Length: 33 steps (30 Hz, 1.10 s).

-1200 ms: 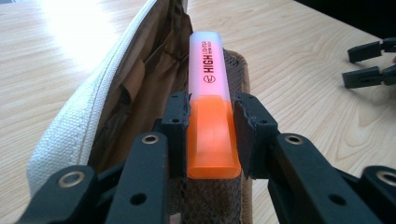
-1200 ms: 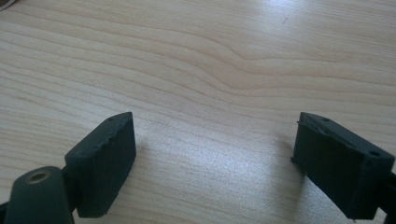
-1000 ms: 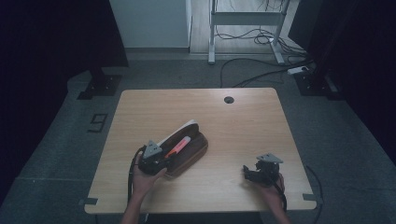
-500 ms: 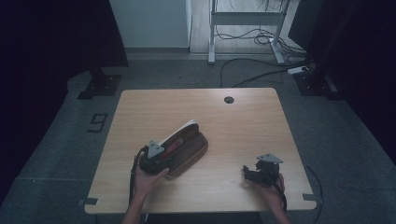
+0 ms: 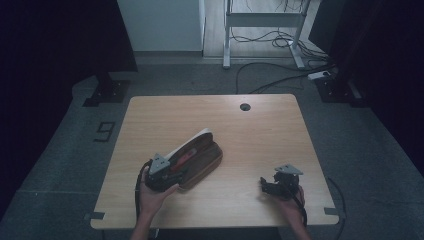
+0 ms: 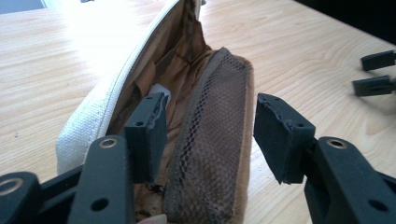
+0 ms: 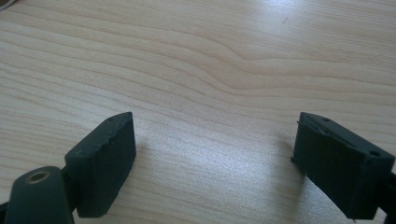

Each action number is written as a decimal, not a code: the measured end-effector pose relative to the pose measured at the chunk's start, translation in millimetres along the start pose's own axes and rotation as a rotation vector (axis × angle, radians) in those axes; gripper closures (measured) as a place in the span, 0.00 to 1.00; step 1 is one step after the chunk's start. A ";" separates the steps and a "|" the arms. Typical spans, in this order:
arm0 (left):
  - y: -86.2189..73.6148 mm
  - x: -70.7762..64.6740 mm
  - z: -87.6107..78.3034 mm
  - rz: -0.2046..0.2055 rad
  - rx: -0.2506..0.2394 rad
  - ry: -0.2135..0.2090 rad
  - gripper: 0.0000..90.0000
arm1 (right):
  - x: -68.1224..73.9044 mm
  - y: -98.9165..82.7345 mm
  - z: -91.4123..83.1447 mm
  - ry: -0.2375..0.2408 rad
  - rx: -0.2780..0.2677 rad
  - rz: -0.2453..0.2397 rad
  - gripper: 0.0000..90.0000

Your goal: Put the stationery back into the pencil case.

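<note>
Left claw (image 6: 210,135) stands with its jaws well apart; they have just been opening, and the mesh inner wall of the open pencil case (image 5: 197,157) lies between them without either pad pressing on it, so nothing is held. One jaw sits inside the case's mouth, the other outside its brown flank. The case lies on the wooden table (image 5: 260,130), just ahead of the left claw and well left of the right claw (image 5: 277,186), with its pale canvas flap raised and a red item, probably a pen, showing inside. It looks light and soft: fabric walls and limp mesh that would fold and slide under a pinch, so the firmer zipper edge of the flap, or the whole brown side wall, seems the better place to grip. The left hand (image 5: 152,192) holds its claw low and nearly level, pointed along the case from its near end. The right hand (image 5: 290,205) rests near the table's front edge, its claw wide open over bare wood and empty.
</note>
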<state>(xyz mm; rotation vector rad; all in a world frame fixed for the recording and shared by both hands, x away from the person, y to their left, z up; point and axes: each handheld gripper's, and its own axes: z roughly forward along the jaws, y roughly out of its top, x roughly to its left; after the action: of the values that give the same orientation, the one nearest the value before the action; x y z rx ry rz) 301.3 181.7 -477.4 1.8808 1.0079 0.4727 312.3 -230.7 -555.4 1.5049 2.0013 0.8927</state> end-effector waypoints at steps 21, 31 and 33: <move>-36.7 3.2 -41.3 -0.052 0.018 -0.017 0.49 | 0.0 0.0 0.0 0.000 0.000 0.000 0.14; -63.0 13.8 -48.6 -0.082 0.069 0.027 0.49 | 0.0 0.0 0.0 0.000 0.000 0.001 0.14; -66.7 15.5 -48.3 -0.084 0.080 0.038 0.49 | 0.0 0.0 0.0 0.000 0.000 0.000 0.14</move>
<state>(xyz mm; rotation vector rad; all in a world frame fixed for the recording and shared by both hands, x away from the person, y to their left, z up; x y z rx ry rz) 248.2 236.6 -511.8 1.8971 1.1417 0.4258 312.3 -230.7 -555.4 1.5052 2.0008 0.8929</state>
